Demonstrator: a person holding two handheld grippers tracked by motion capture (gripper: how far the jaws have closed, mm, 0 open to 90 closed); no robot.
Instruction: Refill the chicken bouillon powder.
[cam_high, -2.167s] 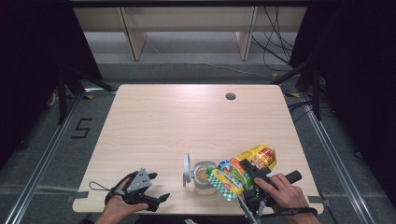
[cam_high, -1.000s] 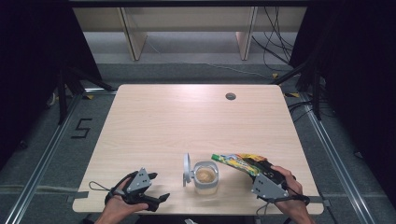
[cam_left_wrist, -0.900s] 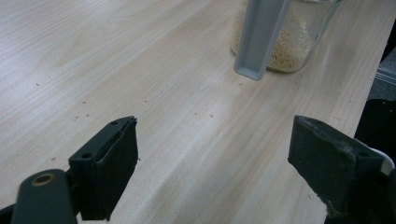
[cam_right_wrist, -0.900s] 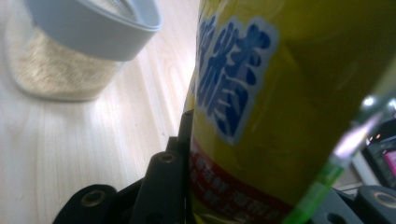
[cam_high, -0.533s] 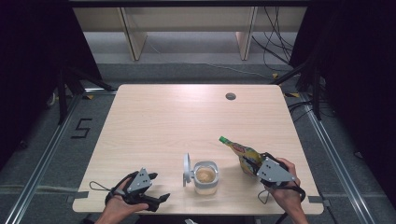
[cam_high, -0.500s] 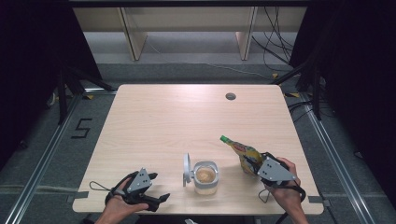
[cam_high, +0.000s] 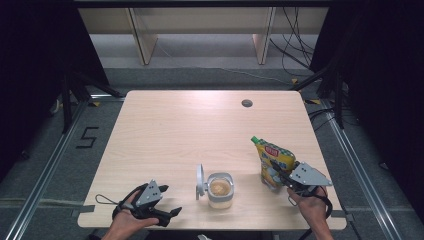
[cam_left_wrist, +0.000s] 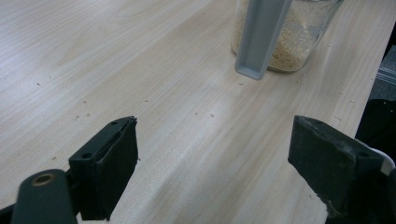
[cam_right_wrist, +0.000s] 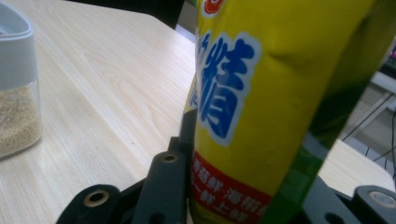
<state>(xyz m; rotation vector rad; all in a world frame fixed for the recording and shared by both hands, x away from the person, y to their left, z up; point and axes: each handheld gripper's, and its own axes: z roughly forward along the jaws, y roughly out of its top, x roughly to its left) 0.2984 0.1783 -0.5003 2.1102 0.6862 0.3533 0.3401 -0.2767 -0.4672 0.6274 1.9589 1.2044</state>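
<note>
Two claws at work on one table (cam_high: 165, 130). Right claw (cam_high: 278, 174): pinching a yellow spouted pouch (cam_high: 272, 161) low on its body, the pouch standing upright at the near right of the table, green cap at top; in the right gripper view the pouch (cam_right_wrist: 261, 98) sits clamped between the black jaws, blue and red print facing the camera. Left claw (cam_high: 172, 212): spread wide and empty, resting low at the near left edge; the left gripper view shows only bare wood between its jaws. Glass jar (cam_high: 220, 189): near centre of the table's front, between the two claws and apart from both, grey flip lid (cam_high: 200, 180) swung open and upright on its left side, pale granules inside. Step in hand, as judged: pouch set upright beside the open jar, either being parked or held ready. Next move, as judged: if parking, release without tipping the soft pouch; then the jar's lid wants closing, a job the free left claw is nearest to.
</note>
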